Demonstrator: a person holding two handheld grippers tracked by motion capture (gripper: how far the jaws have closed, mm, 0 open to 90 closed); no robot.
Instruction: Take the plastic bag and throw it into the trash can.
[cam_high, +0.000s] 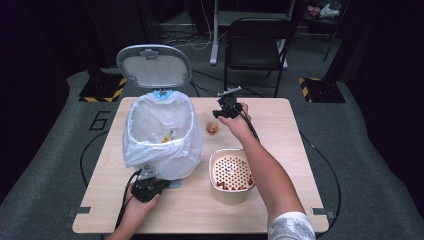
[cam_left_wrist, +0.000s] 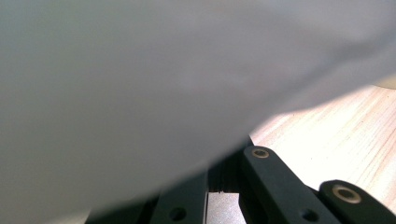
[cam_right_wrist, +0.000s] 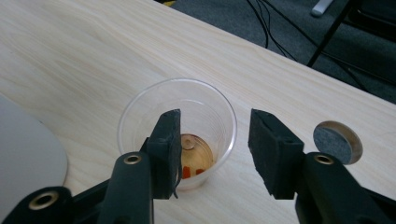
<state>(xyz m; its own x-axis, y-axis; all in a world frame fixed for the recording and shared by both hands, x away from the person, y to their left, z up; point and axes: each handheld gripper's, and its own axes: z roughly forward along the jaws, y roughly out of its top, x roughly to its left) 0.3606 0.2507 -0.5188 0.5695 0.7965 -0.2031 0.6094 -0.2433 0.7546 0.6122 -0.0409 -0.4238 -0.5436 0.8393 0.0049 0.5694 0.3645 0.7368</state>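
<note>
High view: the clear cup (cam_high: 212, 125) stood far-centre on the tabletop (cam_high: 280, 195), just right of the lined bin (cam_high: 160, 132), free wood to its right. A "6" was marked on the floor at left. The right gripper (cam_high: 226, 108) hovered over the cup; the left gripper (cam_high: 148, 188) sat at the bin's near base.

Left gripper view: fingers closed under the white liner (cam_left_wrist: 140, 84).

Right gripper view: fingers (cam_right_wrist: 170, 140) parted, one inside the cup's rim, one outside; no pad pressed. Cup transparent, amber dregs with red bits.

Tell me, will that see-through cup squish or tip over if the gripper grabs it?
Probably a bit of both. The clear plastic cup looks thin-walled, so it may flex when pinched. It holds only a little at the bottom, so it is likely light and easy to tip. The right gripper straddles one wall.
</note>
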